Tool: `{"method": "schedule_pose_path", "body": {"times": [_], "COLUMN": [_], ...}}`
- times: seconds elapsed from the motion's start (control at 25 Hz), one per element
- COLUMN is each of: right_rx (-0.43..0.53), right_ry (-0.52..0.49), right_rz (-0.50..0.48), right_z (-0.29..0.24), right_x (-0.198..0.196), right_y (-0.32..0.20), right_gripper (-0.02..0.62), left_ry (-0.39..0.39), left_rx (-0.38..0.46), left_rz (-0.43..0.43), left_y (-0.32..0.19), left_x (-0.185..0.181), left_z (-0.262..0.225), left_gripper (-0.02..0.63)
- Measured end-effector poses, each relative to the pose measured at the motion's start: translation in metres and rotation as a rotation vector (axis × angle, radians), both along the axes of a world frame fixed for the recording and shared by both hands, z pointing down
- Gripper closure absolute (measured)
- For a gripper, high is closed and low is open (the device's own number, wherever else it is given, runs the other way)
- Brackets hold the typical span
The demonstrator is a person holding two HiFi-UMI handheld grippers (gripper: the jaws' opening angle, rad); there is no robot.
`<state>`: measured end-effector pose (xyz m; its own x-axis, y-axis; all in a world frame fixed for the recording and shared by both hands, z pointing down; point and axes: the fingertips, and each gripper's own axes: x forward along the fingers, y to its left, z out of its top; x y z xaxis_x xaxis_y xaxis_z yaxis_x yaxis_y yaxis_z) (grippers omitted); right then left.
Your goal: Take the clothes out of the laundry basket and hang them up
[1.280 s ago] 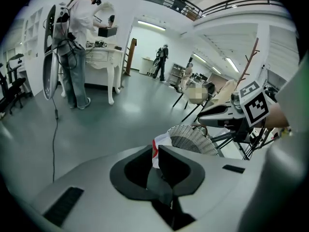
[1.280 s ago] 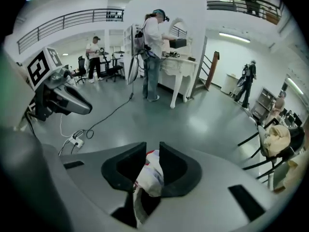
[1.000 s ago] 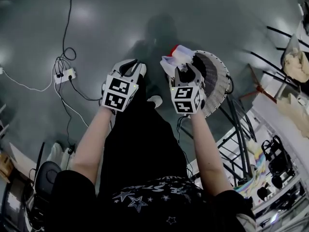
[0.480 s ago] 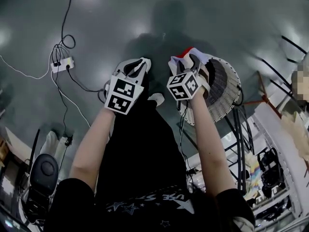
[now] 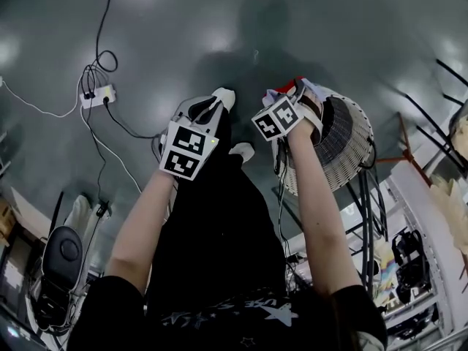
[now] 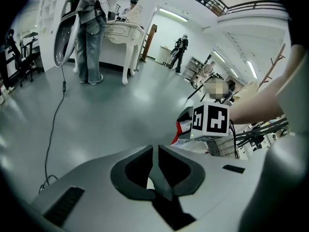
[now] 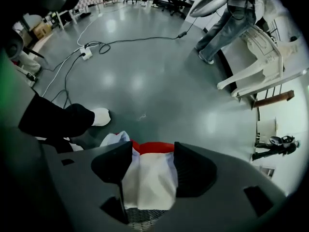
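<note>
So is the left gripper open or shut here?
Shut. In the left gripper view, the left gripper has its jaws pressed together along their length, with nothing caught between them.

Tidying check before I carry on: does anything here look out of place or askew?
Nothing damaged or spilled. A white-and-red garment sits bunched at the rim of the laundry basket, between the opening jaws of the right tool. A power strip and loose cables trail across the floor, a possible trip hazard.

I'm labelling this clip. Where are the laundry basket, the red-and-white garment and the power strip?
laundry basket [image 5: 344, 159]: head view, its woven side wall.
red-and-white garment [image 7: 147, 178]: right gripper view, its white cloth.
power strip [image 5: 99, 93]: head view, its white body.
</note>
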<state>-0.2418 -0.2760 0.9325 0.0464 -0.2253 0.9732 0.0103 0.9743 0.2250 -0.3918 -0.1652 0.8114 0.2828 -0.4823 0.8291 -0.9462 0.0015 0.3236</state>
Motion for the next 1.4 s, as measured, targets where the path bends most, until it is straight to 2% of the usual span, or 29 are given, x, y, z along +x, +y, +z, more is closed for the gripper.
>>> {"method": "schedule_pose_path", "body": {"times": [0.04,0.16,0.28,0.52,0.8,1.0,1.4], "right_rx": [0.013,0.062,0.084,0.181,0.172,0.11,0.114], "right_ry": [0.019,0.032,0.005,-0.06,-0.181,-0.319,-0.491], "right_rz": [-0.002,0.025,0.066,0.075,0.176,0.282,0.378], "right_z": [0.0,-0.002,-0.003,-0.02,-0.056,-0.089,-0.16], "right_x": [0.002,0.006,0.01,0.011,0.012,0.012,0.043], "right_y": [-0.002,-0.009,-0.011,-0.025,-0.024,-0.019,-0.012], "right_gripper": [0.315,0.375,0.437,0.561,0.569,0.571,0.571], "left_ry": [-0.001,0.001,0.001,0.001,-0.012,-0.017,0.009], "left_rx": [-0.002,-0.005,-0.005,-0.001,0.002,0.007,0.037], "left_rz": [0.001,0.004,0.014,0.038,0.072,0.094,0.175], "left_y": [0.0,0.0,-0.001,-0.002,-0.002,-0.003,-0.011], "left_x": [-0.001,-0.004,-0.002,0.011,0.024,0.032,0.058], "left_z": [0.001,0.003,0.003,-0.003,-0.016,-0.024,-0.04], "left_gripper": [0.555,0.555,0.555,0.555,0.555,0.554,0.554]}}
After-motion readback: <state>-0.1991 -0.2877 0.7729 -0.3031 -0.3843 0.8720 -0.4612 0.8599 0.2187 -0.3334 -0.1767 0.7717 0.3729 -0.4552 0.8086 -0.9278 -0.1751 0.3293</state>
